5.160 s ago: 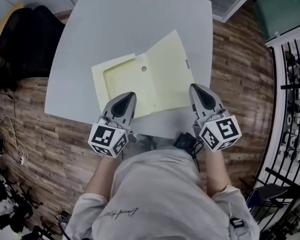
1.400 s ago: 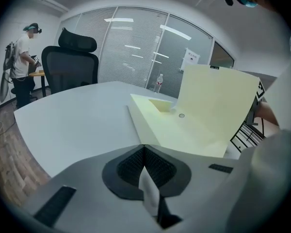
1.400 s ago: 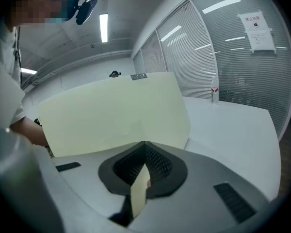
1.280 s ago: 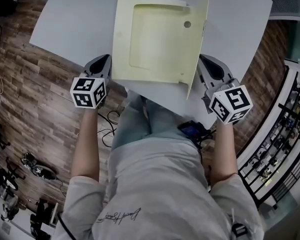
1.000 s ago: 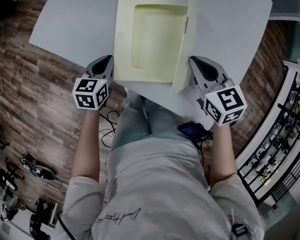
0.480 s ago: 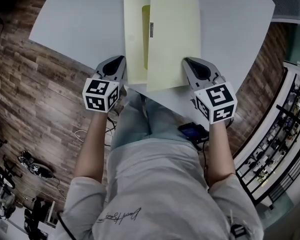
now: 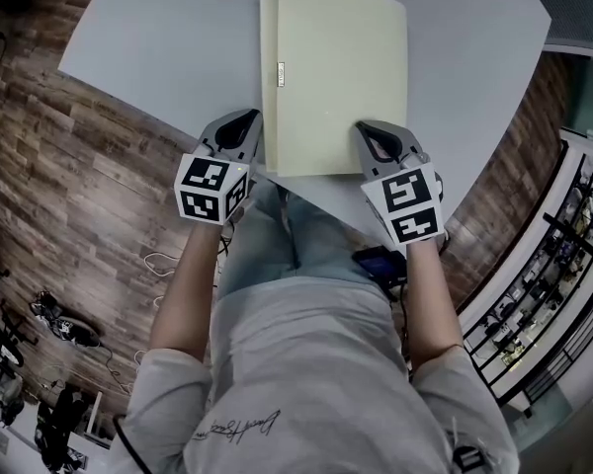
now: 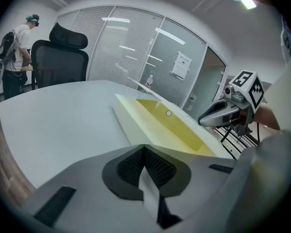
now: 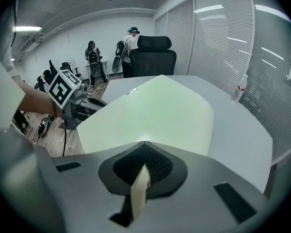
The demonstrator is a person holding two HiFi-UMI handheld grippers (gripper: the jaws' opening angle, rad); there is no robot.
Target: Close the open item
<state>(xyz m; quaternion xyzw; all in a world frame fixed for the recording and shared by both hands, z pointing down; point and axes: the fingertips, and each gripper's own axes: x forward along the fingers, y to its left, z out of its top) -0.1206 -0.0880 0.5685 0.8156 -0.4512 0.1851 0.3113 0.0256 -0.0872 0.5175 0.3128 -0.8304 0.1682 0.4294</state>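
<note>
**Pale Folder Clamped at Both Near Corners**

Head view: a thin, smooth, pale-yellow folder [image 7: 341, 67] lies on the matte grey table [image 7: 158, 38]. It is folded over, and a narrow strip of its lower sheet shows along the left. The left gripper [image 7: 249, 121] and right gripper [image 7: 368, 131] meet its near edge.

Left gripper view: the ribbed dark pads [image 8: 128, 165] are pinched onto a thin pale sheet edge. Beyond them the folder's glossy yellow inside shows.

Right gripper view: the jaws are closed on the flat outer cover's edge.
</note>
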